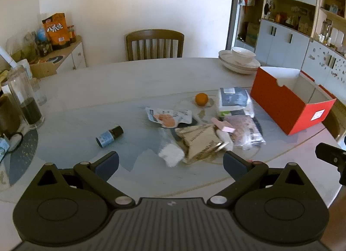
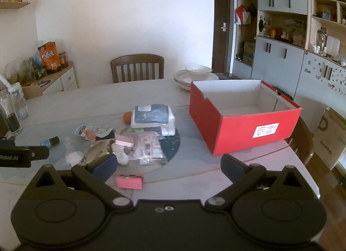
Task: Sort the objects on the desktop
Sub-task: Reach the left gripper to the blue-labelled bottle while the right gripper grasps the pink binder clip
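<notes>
Both grippers poised over a cluttered table, jaws spread wide and empty.

Ahead of the left gripper (image 1: 170,161) lie a gold packet (image 1: 201,142) and a small dark bottle (image 1: 109,136) off its left finger; the red box (image 2: 242,119) stands open beyond the right gripper (image 2: 168,164), a pink block (image 2: 129,182) just beside its left finger.

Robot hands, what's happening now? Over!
Left claw and right claw open, empty. Clutter pile unsorted on table. Red box empty. Nothing blocking.
</notes>
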